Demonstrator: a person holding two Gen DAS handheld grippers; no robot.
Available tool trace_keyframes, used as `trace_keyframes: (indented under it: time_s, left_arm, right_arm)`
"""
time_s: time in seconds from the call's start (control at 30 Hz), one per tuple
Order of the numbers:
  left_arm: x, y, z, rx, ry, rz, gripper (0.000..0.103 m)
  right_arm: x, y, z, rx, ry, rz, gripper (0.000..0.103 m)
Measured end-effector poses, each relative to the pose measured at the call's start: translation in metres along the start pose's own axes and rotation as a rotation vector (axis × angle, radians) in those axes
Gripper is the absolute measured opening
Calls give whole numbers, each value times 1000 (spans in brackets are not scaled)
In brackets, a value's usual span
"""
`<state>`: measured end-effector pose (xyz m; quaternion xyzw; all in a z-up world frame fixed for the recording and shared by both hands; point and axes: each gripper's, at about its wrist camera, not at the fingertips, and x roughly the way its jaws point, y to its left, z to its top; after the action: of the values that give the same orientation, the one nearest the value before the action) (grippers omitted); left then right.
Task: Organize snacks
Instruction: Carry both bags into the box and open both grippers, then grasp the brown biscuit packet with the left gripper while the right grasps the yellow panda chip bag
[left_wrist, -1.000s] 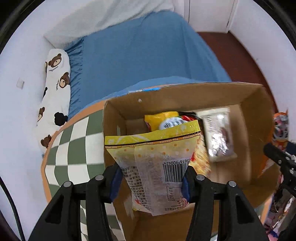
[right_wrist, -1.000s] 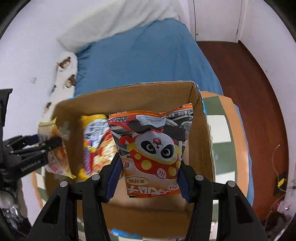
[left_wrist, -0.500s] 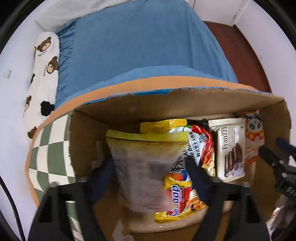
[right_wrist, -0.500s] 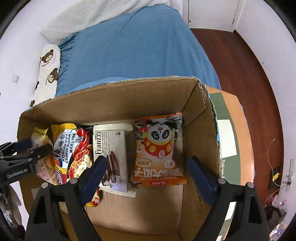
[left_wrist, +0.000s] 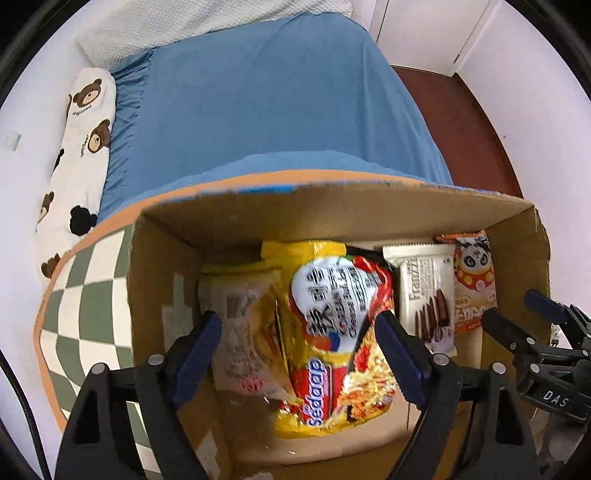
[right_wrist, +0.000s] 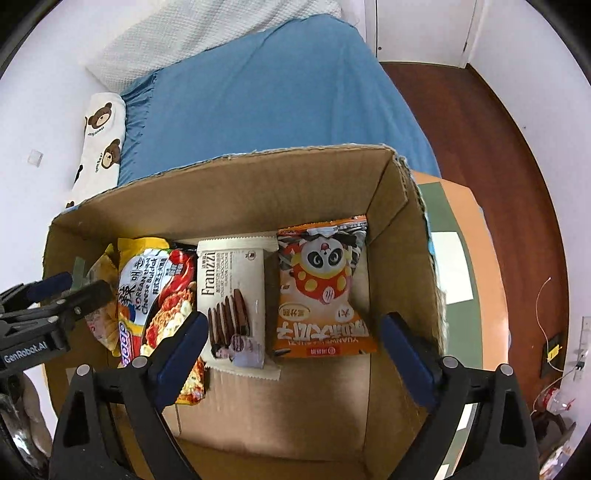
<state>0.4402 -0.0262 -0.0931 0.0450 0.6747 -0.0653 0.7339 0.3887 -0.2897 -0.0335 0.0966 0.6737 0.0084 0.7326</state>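
An open cardboard box (left_wrist: 332, 218) (right_wrist: 221, 192) holds a row of snacks. From left to right lie a pale yellow bag (left_wrist: 240, 325) (right_wrist: 101, 325), a yellow and red noodle pack (left_wrist: 332, 332) (right_wrist: 155, 291), a white Franzzi cookie pack (left_wrist: 424, 291) (right_wrist: 231, 291) and an orange panda bag (left_wrist: 474, 280) (right_wrist: 321, 288). My left gripper (left_wrist: 297, 321) (right_wrist: 81, 286) hangs open over the yellow bag and the noodles, gripping nothing. My right gripper (right_wrist: 293, 321) (left_wrist: 515, 308) points down over the cookie pack and panda bag, its jaws still opening and touching neither.
The box stands on a green and white checkered table (left_wrist: 85, 288) (right_wrist: 454, 258) with an orange rim. Behind it is a bed with a blue sheet (left_wrist: 258, 110) and a bear-print pillow (left_wrist: 74, 147). Dark wooden floor (right_wrist: 498, 147) lies to the right.
Both grippers opened and let go: the pale yellow bag dropped into the box's left end, the panda bag into its right. Both grippers sank closer to the box.
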Motion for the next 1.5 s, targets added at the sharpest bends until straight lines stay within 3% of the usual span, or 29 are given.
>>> trace_keyframes:
  time_s: [0.37, 1.0, 1.27, 1.5]
  left_arm:
    - [-32, -1, -61, -60, -97, -13, 85]
    - [-162, -34, -187, -15, -422, 34, 85]
    - [-191, -44, -225, -21, -470, -4, 85]
    - [-184, -39, -256, -43, -444, -18, 85]
  right_arm:
    - [-46, 17, -39, -84, -97, -39, 97]
    - [-180, 35, -159, -180, -369, -5, 97]
    - [-233, 32, -203, -180, -449, 3, 97]
    - [-235, 21, -237, -125, -414, 56, 97]
